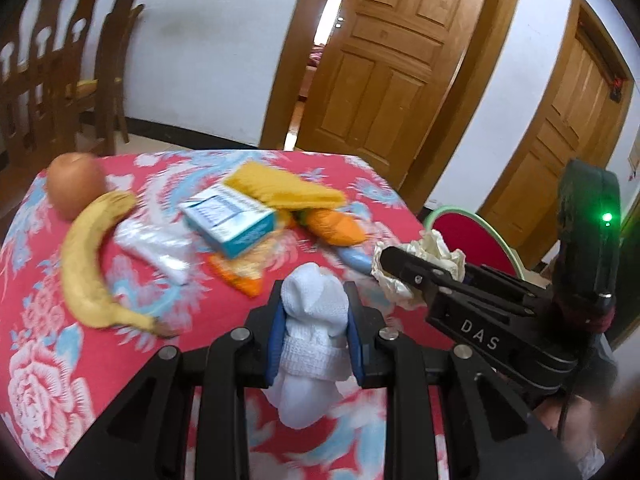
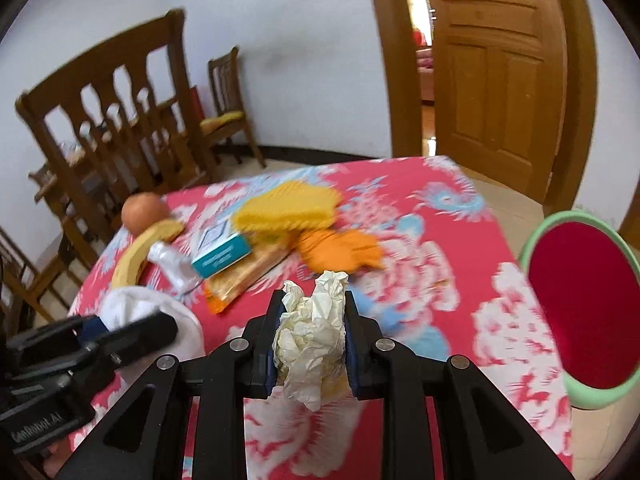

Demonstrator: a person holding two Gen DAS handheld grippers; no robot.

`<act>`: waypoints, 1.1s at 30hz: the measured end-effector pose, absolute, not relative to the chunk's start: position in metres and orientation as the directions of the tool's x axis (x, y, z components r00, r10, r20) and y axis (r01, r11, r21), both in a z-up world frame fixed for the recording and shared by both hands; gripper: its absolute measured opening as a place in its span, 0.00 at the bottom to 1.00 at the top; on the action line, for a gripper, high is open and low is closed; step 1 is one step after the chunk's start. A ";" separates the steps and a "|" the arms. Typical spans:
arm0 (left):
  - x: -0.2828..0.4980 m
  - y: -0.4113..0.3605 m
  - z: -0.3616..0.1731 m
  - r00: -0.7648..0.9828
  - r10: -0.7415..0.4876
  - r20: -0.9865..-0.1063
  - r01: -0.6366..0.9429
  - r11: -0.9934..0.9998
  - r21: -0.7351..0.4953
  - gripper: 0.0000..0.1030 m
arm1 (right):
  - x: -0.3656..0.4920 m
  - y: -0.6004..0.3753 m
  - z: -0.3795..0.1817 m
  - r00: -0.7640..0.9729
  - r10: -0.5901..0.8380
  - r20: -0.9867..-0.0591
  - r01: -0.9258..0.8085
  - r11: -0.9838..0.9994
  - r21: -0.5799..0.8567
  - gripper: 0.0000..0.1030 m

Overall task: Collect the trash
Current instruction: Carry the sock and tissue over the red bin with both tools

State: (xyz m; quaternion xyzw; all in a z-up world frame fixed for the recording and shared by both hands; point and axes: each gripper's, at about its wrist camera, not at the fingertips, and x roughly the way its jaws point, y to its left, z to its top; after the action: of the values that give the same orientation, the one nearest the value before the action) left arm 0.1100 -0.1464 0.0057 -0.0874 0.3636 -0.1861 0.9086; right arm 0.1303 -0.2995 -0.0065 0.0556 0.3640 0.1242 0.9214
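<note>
White, soft rolled cloth wad (image 1: 314, 320) sits pinched between the left gripper (image 1: 316, 334) pads. Crumpled cream paper ball (image 2: 312, 332) is clamped in the right gripper (image 2: 312, 340). Both look light and squashy, so a mid-body hold should suffice. To the right gripper's right stands a green-rimmed red bin (image 2: 580, 312); ahead lies a ripe yellow banana (image 1: 86, 256).

White walls (image 2: 312, 40), wooden doors (image 1: 384, 64), dark chairs (image 2: 116, 120).
</note>
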 end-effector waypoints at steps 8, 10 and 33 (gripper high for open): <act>0.119 -0.212 0.019 0.652 -0.402 -0.643 0.345 0.912 -0.221 0.27 | 0.122 -0.353 0.007 0.726 0.230 -0.648 -0.106 0.969 0.225 0.26; 0.122 -0.227 0.019 0.640 -0.412 -0.649 0.362 0.906 -0.219 0.27 | 0.120 -0.366 0.008 0.732 0.204 -0.650 -0.077 0.973 0.219 0.26; 0.145 -0.379 0.017 0.534 -0.541 -0.650 0.527 0.814 -0.245 0.27 | 0.088 -0.511 -0.004 0.745 -0.013 -0.667 0.198 0.959 0.203 0.26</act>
State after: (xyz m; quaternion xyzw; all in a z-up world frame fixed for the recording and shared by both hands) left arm 0.1448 -0.3789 0.0169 -0.0095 0.3743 -0.3047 0.8757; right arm 0.0882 -0.5107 -0.0041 0.1317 0.3526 -0.0571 0.9247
